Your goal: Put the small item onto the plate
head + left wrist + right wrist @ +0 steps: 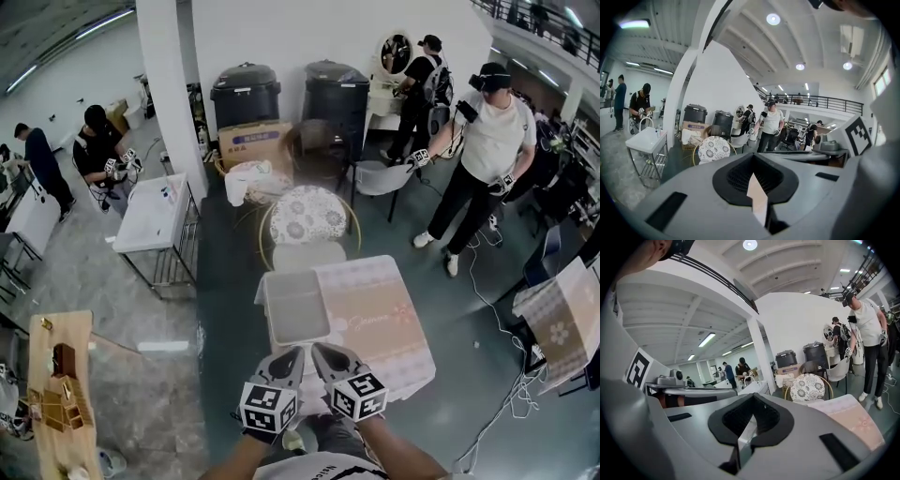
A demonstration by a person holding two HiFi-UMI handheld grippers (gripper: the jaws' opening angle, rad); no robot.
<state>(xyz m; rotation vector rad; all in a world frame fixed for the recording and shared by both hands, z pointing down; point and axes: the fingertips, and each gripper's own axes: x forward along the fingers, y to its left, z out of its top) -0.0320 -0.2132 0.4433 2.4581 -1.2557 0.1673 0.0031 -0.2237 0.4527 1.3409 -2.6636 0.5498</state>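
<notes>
Grey floor (pixel 84 281) of a large workroom fills most of the head view, with other people at work around its edges. At centre stands a table (pixel 375 319) under a pink patterned cloth, and behind it a chair (pixel 307 214) with a round floral cushion. A pale rectangular tray (pixel 298 309), taken here to be the plate, lies empty at the table's near left corner, its left rim close to the cloth's edge. Just short of the tray, the left gripper (pixel 291 358) and right gripper (pixel 324 354) are held side by side, tips angled toward each other. Each has its jaws closed together with nothing visible between them. The small item cannot be found in any view, neither on the cloth nor in the tray, so its place is unknown. Risks, as judged: closed jaws brought down on a small object would push it away rather than take it, so they must part first. A nudge to the tray could also slide it off the near edge. Only the head view shows the tray and tabletop. The left gripper view looks level across the room past its own shut jaws to the chair (pixel 712 149) and shows no table. The right gripper view catches only a corner of the cloth (pixel 853 420).
</notes>
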